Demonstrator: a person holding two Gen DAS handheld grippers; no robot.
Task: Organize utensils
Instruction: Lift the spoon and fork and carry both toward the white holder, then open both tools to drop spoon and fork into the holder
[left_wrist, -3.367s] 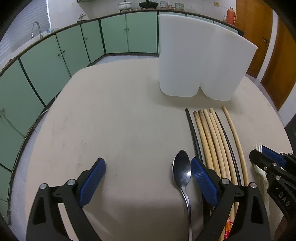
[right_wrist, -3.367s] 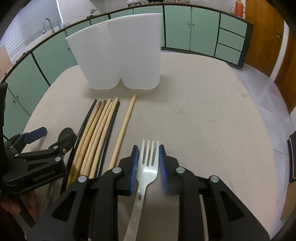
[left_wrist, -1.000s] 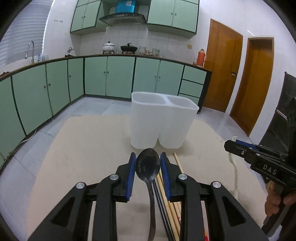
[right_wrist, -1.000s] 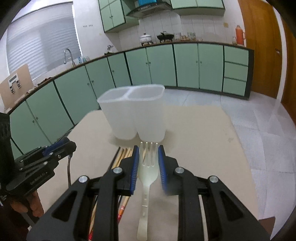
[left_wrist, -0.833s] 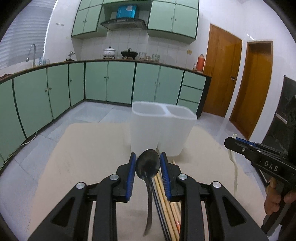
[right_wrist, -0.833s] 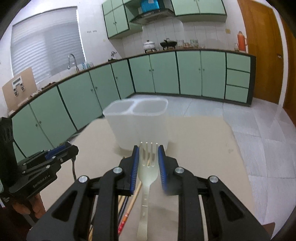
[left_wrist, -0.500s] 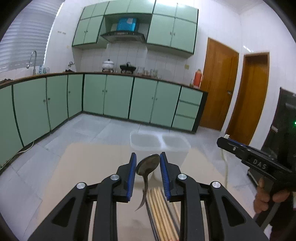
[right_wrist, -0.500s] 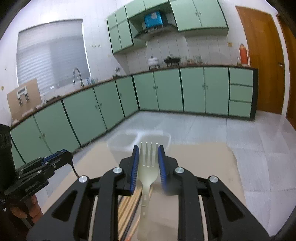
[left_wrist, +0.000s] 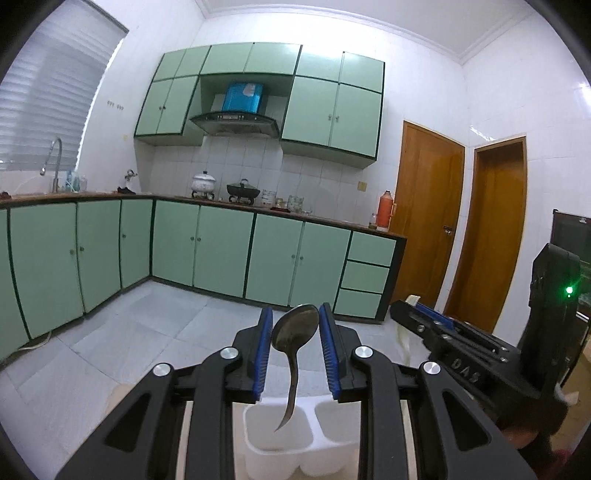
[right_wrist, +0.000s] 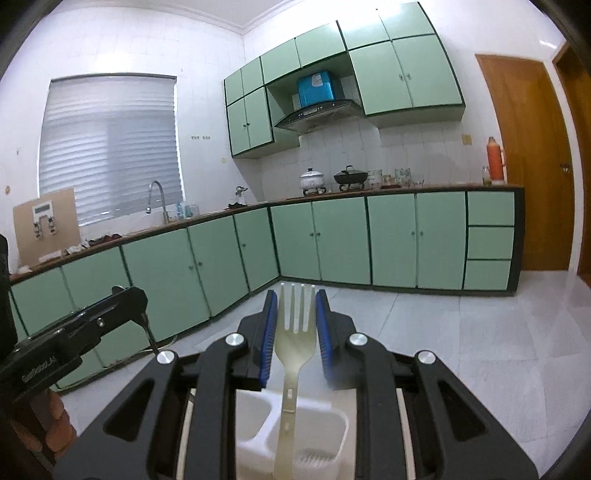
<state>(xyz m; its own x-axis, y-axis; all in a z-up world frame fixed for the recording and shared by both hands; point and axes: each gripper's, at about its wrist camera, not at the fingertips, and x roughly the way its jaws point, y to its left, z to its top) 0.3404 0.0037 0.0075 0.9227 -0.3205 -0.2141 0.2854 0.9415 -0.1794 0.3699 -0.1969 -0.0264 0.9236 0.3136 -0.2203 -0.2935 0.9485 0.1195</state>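
While both grippers hang raised over the white holder, each carries one utensil.

Item one: left gripper (left_wrist: 295, 341), lower centre of the left wrist view, blue pads clenched on the bowl of a metal spoon (left_wrist: 295, 328). Bowl sits up between the pads, tilted a little; handle curves down and ends over the left compartment of the two-compartment holder (left_wrist: 255, 439), whose rim shows at the bottom of the frame. Whether the handle tip is inside the compartment or just above it I cannot tell.

Item two: right gripper (right_wrist: 294, 326), lower centre of the right wrist view, blue pads closed against the head of a pale plastic fork (right_wrist: 295, 332). Tines point up and away; handle drops straight down in front of the right-hand compartment of the holder (right_wrist: 334, 413), which has a slotted base. The holder here is blurred.

Item three: the same right gripper (left_wrist: 432, 325) seen from the left wrist view, at right of frame, black body with a blue pad, a pale strip of the fork hanging under its tip. A green light glows on the black unit behind it.

Item four: the left gripper (right_wrist: 138, 299) seen from the right wrist view, at lower left, a thin dark spoon handle hanging below its tip; fingers of a hand (right_wrist: 55, 417) wrap the grip beneath.

Surroundings: green cabinets (left_wrist: 207, 247), range hood (left_wrist: 236, 123), two wooden doors (left_wrist: 424, 218), tiled floor (right_wrist: 461, 332).
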